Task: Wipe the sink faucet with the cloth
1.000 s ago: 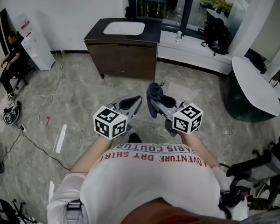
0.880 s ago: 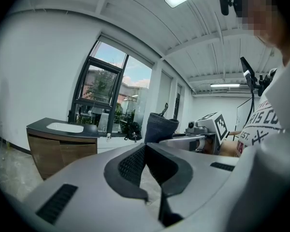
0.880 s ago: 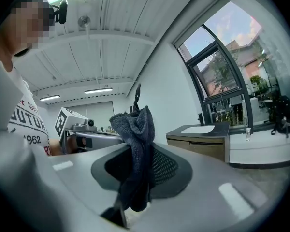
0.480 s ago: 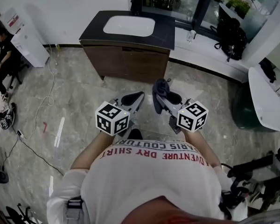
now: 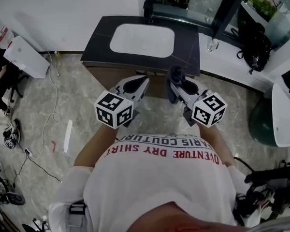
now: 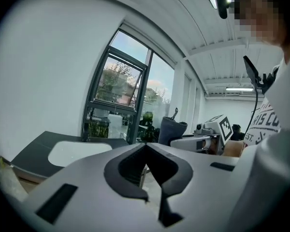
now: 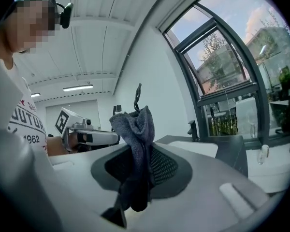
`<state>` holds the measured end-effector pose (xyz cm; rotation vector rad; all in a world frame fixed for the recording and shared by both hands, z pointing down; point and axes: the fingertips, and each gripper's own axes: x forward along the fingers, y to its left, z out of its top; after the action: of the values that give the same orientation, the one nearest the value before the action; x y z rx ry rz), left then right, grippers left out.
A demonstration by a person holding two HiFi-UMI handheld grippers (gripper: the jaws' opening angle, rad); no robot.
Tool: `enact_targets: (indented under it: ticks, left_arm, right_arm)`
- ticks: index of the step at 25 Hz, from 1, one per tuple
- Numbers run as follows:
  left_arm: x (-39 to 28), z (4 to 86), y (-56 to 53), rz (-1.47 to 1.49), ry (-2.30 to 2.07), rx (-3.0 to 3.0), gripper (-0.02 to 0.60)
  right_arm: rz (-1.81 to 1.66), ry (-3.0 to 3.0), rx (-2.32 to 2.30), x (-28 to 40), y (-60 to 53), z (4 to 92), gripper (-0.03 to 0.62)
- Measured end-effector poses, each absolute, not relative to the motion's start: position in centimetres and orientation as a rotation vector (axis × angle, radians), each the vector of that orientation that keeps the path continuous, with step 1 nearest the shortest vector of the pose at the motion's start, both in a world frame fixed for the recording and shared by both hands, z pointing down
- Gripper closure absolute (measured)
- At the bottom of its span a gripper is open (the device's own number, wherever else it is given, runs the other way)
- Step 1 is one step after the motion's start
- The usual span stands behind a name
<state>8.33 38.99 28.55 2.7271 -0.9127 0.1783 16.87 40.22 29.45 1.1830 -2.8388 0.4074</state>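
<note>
right gripper [image 5: 179, 84] is clamped on the dark blue cloth [image 7: 134, 144], which bunches up past the jaw tips, near the front edge of the dark counter [image 5: 99, 40] w/ the white sink [image 5: 142, 40]. left gripper [image 5: 134, 84] is just beside it, jaws closed w/ nothing between. the faucet [image 7: 192, 128] stands at the sink's far side, apart from the cloth.

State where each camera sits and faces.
Head view: on the head, facing steeply down at the sink; shirt, left tongs, right tongs show.
Left gripper view: on left tongs, along shut jaws towards the window; shirt shows.
Right gripper view: on right tongs, along jaws clamped on cloth towards the faucet; shirt shows.
Shared: both gripper views show the sink and the other tongs.
</note>
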Motion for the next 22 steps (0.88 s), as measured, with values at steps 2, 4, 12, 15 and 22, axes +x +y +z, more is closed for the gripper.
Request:
enact_targets:
  ticks: [2,4,12,15,22]
  left_arm:
    - [8.0,28.9,36.4,0.182,-0.911,2.729,0.580]
    - [8.0,29.7,33.8,0.191,-0.903,2.728,0.580]
    - [8.6,32.9,19.8,0.197,-0.940,2.664,0.580]
    - [9.1,33.5,12.4,0.212,-0.963,2.638,0.580]
    - [11.3,33.2,-1.3,0.201,-0.975,2.592,0.580]
  right_arm:
    - [0.405,-2.837,1.188,16.6,37.5,29.7,0.517]
    - [0.413,-2.835,1.179,16.3,34.7,30.4,0.517]
    - [0.444,-2.853,1.076,15.7,20.1,33.1,0.517]
    - [0.459,-2.852,1.046,16.4,12.6,33.6,0.517]
    - [0.437,-2.819,1.032,18.7,-1.6,33.0,0.517]
